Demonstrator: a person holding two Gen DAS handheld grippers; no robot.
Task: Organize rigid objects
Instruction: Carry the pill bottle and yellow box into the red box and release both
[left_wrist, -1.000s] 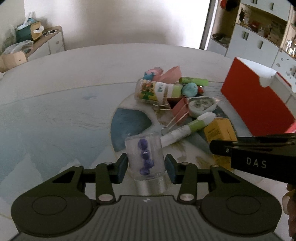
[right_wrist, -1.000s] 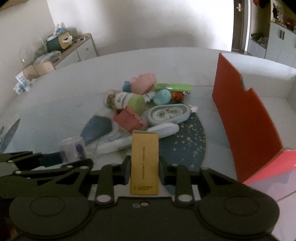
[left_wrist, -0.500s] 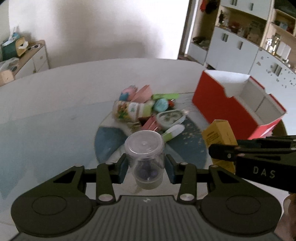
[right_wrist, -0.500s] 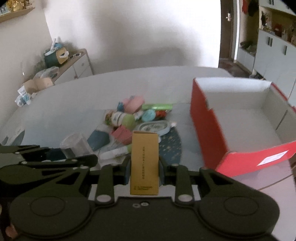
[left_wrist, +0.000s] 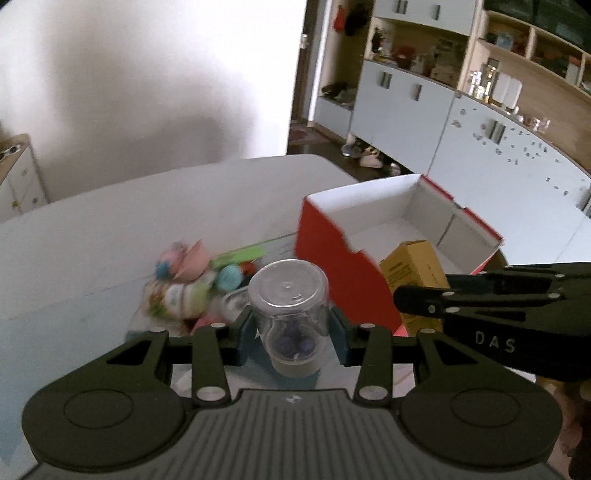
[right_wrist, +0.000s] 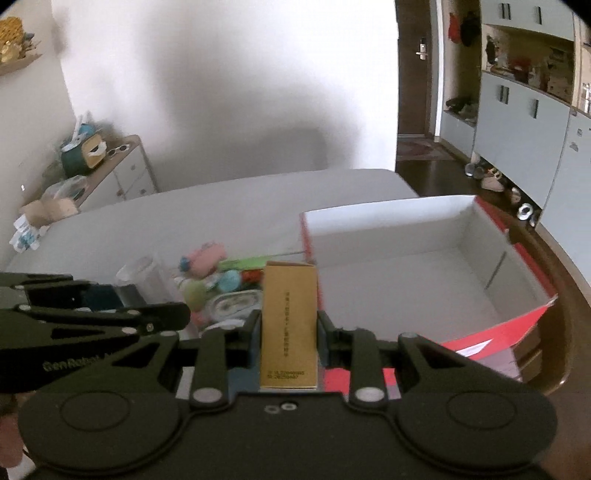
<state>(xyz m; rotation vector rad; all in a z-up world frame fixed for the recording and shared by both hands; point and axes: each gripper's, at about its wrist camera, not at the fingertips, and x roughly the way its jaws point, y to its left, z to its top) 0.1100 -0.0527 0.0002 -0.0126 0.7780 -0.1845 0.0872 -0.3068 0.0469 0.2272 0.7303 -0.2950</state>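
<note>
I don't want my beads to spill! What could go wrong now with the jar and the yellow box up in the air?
The jar is smooth and round, pinched only at its sides by the left gripper, so it might slip and drop onto the pile. The right gripper is close beside it with the yellow box; they could bump. Either might clip the red box wall going in.

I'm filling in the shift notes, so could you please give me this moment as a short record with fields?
left gripper: shut on a clear jar with small purple pieces inside, held off the table
right gripper: shut on a yellow carton, held upright
red box: open, white inside, nothing seen in it
pile: pink, green and blue items left on the table, beside the red box
task state: both held items not yet in the red box
</note>
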